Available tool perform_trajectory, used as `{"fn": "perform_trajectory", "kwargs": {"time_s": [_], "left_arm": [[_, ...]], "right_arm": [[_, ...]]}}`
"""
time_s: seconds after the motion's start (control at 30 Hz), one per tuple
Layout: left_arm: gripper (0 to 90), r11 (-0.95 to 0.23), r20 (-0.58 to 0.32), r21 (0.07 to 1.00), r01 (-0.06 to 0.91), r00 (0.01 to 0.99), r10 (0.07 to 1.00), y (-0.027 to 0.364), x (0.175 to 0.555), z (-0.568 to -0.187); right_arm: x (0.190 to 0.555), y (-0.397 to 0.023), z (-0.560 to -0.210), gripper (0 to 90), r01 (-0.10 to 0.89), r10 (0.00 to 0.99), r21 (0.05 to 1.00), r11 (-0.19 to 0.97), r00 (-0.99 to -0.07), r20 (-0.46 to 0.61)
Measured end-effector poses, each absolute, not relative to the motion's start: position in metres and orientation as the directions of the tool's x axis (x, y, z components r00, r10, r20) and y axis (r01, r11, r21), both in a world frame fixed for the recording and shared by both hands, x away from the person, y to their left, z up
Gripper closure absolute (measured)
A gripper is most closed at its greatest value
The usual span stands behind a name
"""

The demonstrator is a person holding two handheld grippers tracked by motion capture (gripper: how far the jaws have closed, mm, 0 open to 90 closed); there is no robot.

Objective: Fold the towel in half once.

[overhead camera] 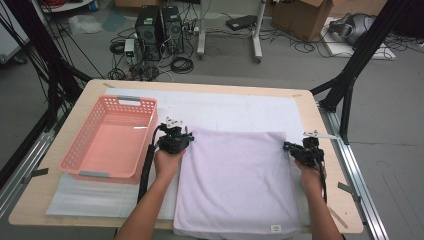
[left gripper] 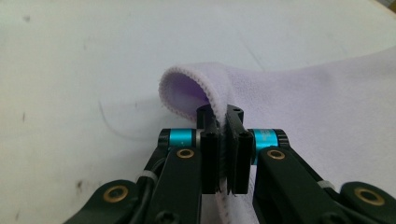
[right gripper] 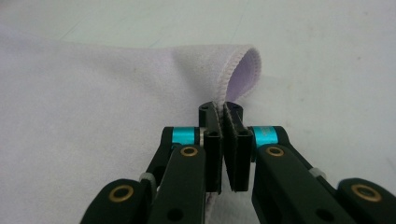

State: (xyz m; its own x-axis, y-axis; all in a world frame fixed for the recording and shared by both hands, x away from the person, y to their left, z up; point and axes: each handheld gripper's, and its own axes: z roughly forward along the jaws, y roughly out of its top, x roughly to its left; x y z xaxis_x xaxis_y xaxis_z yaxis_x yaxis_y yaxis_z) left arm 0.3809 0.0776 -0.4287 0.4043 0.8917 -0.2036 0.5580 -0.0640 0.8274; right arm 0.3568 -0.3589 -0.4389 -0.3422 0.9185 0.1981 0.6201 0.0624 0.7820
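**Both far corners pinched for a fold**

The lilac towel lies flat at the table's six o'clock. The left gripper clamps its eleven o'clock corner and the right gripper its one o'clock corner, probably to fold it evenly. A pink basket waits at nine o'clock. The towel's near edge is cut off.
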Motion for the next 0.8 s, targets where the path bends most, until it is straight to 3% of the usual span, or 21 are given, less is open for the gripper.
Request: {"fn": "perform_trajectory", "kwargs": {"time_s": [0.2, 0.37, 0.8], "left_arm": [[85.7, -0.037, -0.211, 0.837, 0.546, 0.384, 0.899, 0.081, 0.402, -0.417], [85.5, -0.095, -0.135, 0.860, 0.501, 0.403, 0.905, 0.083, 0.414, -0.416], [85.5, -0.076, -0.147, 0.868, 0.491, 0.400, 0.905, 0.082, 0.454, -0.409]], "right_arm": [[0.371, -0.359, -0.422, 87.0, 0.576, 0.918, 0.817, 0.033, -0.341, 0.203], [0.387, -0.359, -0.410, 87.0, 0.543, 0.915, 0.840, 0.008, -0.342, 0.213], [0.426, -0.357, -0.410, 87.0, 0.534, 0.934, 0.845, -0.006, -0.299, 0.195]]}}
